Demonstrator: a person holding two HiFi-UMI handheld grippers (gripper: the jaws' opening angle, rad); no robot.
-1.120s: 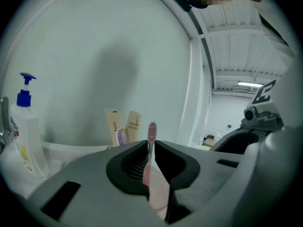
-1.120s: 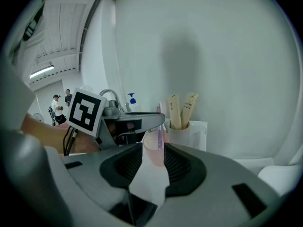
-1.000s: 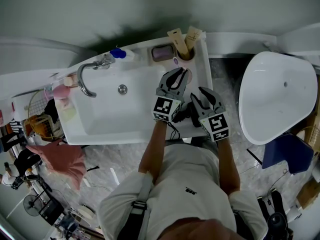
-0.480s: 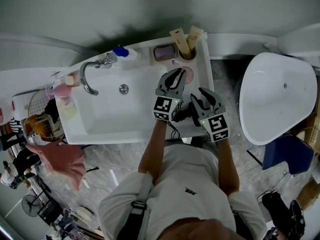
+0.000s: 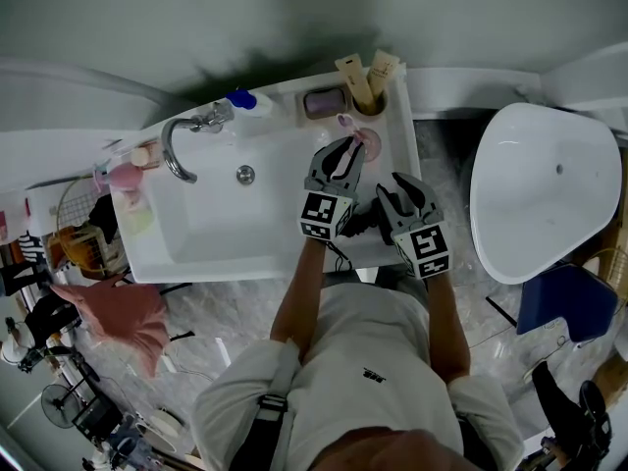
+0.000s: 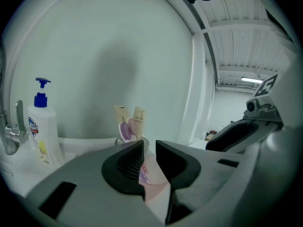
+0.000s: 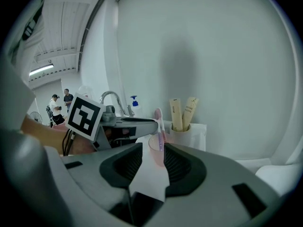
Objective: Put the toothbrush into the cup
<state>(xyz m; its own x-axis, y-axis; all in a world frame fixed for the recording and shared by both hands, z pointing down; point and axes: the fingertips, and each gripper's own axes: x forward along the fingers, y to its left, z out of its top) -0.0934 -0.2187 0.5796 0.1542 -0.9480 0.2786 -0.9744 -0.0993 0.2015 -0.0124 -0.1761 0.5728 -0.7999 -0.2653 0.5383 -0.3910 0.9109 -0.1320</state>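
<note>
A pink toothbrush (image 7: 159,126) stands nearly upright with its lower end inside the pink cup (image 7: 155,151) on the sink's right ledge. My left gripper (image 5: 345,145) reaches over the cup (image 5: 367,143), shut on the toothbrush handle. The brush head (image 5: 343,121) sticks up past its tips. In the left gripper view the bristled head (image 6: 125,130) rises just beyond the near-closed left gripper (image 6: 149,148). My right gripper (image 5: 392,188) hangs open near the counter's front edge, below and right of the cup. Nothing lies between the fingers of the right gripper (image 7: 152,150).
A white holder with two beige tubes (image 5: 368,78) stands at the back right corner, a soap dish (image 5: 319,103) beside it. The white basin (image 5: 211,219) has a faucet (image 5: 177,155) and a pump bottle (image 5: 243,101). A toilet (image 5: 540,184) stands at the right.
Both grippers stay almost where they were. The pink cup shows a little more beside the left gripper's tips; the camera has shifted slightly.
</note>
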